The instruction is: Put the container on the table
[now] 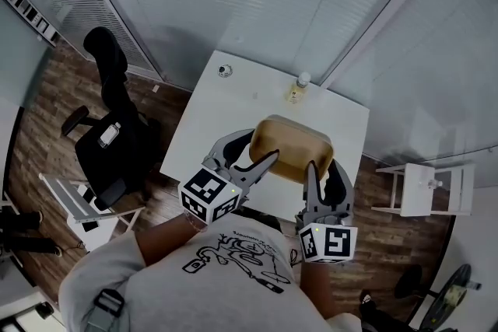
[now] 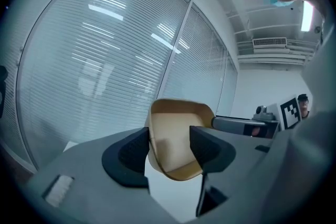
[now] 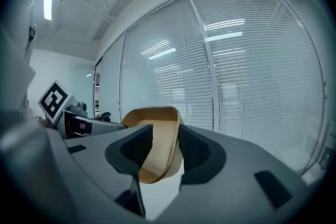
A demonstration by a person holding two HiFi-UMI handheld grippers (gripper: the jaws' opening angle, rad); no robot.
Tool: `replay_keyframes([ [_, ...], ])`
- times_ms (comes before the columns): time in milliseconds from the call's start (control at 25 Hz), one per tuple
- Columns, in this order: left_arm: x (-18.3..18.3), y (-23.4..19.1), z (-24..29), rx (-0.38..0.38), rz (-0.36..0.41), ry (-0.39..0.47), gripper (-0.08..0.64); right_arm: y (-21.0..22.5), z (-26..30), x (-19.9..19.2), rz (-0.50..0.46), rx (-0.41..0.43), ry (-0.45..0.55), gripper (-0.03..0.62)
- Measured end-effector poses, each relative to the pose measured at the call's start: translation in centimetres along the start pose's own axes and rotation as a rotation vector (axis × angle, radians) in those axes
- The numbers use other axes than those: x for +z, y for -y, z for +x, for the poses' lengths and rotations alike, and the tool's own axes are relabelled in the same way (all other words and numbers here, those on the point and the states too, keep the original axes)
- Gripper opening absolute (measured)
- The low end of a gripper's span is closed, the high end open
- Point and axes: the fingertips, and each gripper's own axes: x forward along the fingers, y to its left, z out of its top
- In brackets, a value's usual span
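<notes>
Seen from above, a person stands at the near edge of a white table (image 1: 233,101) and holds a tan, rounded container (image 1: 292,145) between two handheld grippers. The left gripper (image 1: 261,166) clamps the container's left wall and the right gripper (image 1: 313,181) clamps its right wall. In each gripper view one pad sits outside a wall and the other inside the hollow. The container appears to hang above the tabletop, not resting on it, and it is tipped: its smooth underside faces the head camera while its open mouth faces back toward the grippers. Farther along the table stand a small bottle with a white cap (image 1: 297,88) and a small round object (image 1: 225,71), both well apart from the container. To set it down well, both grippers would probably need to roll together until the mouth faces up, then descend level and at an even pace onto the bare near half of the table. Both grips should likely loosen only once the base sits flat. Letting one side go early could twist or drop the container.
</notes>
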Motion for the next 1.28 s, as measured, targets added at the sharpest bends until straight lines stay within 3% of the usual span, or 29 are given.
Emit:
replay_keyframes([
  [840,-5.8,-4.0,4.3,0.031,-0.074,-0.139,0.229,2.6,4.2,-6.9,0.041,0.000,-0.135,0.144],
  [1280,-12.5,-6.0,5.5,0.044,-0.116,-0.264,0.229,3.2,5.4,-14.7,0.081,-0.017,-0.249,0.140],
])
